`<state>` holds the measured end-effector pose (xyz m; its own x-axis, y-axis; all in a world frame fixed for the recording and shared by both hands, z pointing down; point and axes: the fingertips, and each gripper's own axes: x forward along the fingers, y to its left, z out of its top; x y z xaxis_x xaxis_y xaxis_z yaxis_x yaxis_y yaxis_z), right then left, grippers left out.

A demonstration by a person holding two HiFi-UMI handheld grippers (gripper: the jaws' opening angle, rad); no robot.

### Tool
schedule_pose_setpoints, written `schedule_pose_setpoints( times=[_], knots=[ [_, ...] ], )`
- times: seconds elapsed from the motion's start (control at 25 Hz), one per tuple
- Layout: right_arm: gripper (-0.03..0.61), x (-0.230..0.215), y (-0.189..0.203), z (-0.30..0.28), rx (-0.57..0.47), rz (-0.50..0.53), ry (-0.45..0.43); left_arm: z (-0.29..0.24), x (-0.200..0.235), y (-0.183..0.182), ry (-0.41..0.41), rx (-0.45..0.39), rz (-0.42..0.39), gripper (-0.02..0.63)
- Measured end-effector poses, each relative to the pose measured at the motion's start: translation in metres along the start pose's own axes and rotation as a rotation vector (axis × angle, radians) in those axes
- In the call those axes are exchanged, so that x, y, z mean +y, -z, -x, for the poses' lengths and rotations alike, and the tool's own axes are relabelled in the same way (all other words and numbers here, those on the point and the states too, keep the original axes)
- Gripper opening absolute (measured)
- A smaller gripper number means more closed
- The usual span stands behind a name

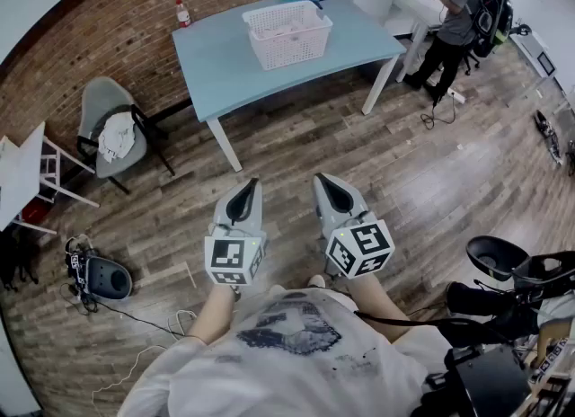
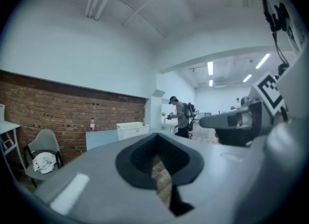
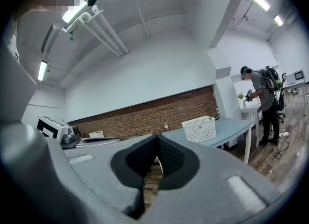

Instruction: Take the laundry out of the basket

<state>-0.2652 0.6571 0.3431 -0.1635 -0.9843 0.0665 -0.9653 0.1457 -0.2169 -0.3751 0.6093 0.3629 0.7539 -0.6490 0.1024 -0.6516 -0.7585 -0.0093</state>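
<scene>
Standing at 12 o'clock in the head view: white slatted laundry basket [image 1: 287, 42], upright on the light blue counter [image 1: 225, 69], toward its far edge. Inside the basket: pale laundry [image 1: 286, 18], not distinguishable in detail. Placed at the counter's 10 o'clock corner, close to the brick wall [image 1: 135, 20]: red-capped bottle [image 1: 182, 13].

Held side by side at 6 o'clock, above the wooden floor [image 1: 296, 146] and well apart from the counter: left gripper [image 1: 244, 198] and right gripper [image 1: 331, 192], both roughly level and pointed toward 12 o'clock. Left jaws pressed together, nothing between. Right jaws likewise together, nothing between.

Parked at 9 o'clock: grey chair [image 1: 101, 101] carrying a white cloth [image 1: 117, 137]. Standing at 1 o'clock, well beyond the counter: person [image 1: 456, 11] wearing a backpack.
</scene>
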Motion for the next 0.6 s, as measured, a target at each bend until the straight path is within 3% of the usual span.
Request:
schedule_pose_setpoints(
  times=[0.28, 0.6],
  knots=[
    [-0.003, -0.026, -0.003, 0.031, -0.01, -0.009, 0.022, -0.013, -0.041, -0.004, 0.027, 0.005, -0.017, -0.008],
    [-0.003, -0.073, 0.0, 0.057, 0.002, -0.047, 0.018, -0.036, -0.076, 0.002, 0.005, 0.014, -0.02, -0.009]
  ],
)
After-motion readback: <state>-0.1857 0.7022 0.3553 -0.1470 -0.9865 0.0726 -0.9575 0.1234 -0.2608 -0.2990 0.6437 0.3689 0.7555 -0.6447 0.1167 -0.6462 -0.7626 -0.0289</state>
